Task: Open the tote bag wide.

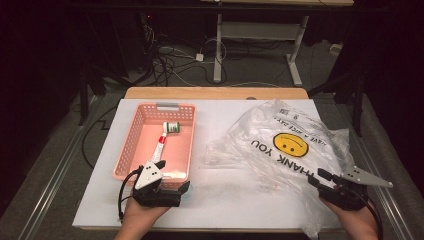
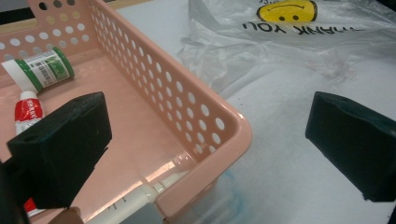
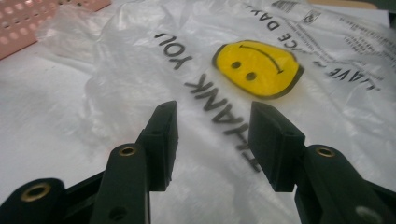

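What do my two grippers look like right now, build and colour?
Both are black. The left gripper carries a grey three-cornered plate and trails a black cable; the right gripper carries the same plate. The right gripper view shows brass-coloured eyelets on its arms. No sleeves visible.

white tube (image 2: 123, 205) cut off at bottom edge, bottle (image 1: 172, 127) label too small to read

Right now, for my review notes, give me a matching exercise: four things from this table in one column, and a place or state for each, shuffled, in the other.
Things:
1. pink basket
2. plastic bag
3. small green-labelled bottle
4. right tongs

Places or states:
A. lying inside the basket, near its far end
B. open, over the bag's THANK YOU print
C. crumpled on the table's right half
D. on the table's left half

Pairs: 1-D, 2-C, 3-A, 4-B
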The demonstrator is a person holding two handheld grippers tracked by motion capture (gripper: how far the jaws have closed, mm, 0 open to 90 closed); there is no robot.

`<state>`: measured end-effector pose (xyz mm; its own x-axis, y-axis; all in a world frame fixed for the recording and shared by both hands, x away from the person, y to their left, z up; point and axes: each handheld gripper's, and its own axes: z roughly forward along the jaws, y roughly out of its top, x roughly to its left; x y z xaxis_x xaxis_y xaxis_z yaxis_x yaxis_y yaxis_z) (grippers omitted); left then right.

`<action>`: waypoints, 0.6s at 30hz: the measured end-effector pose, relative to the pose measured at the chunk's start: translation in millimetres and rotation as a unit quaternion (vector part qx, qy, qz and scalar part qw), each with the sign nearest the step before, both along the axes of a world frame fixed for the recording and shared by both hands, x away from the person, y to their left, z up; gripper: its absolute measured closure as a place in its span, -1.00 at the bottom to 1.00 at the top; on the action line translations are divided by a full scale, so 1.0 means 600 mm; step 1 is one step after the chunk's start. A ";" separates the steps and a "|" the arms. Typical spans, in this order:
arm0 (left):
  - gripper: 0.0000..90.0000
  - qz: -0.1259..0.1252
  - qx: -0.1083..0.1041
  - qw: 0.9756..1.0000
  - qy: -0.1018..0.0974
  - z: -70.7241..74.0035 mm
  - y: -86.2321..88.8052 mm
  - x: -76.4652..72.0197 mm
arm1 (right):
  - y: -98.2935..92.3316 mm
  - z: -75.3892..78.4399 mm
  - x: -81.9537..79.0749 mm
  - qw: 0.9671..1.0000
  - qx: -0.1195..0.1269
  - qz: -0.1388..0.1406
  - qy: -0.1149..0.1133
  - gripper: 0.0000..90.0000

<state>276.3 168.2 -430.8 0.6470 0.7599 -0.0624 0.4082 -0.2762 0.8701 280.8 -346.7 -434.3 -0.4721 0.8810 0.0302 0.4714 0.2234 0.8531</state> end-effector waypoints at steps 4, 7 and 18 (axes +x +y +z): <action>-1.00 0.005 0.001 1.000 -0.001 0.000 0.001 0.000 | 0.004 -0.009 -0.021 1.000 0.006 0.017 0.005 0.19; -1.00 0.004 0.001 1.000 -0.003 0.001 -0.001 -0.001 | 0.018 -0.017 -0.028 0.999 0.000 0.042 0.016 0.13; -1.00 0.001 0.002 1.000 0.000 -0.002 -0.004 0.000 | 0.062 -0.013 -0.023 0.995 -0.041 0.088 0.013 0.01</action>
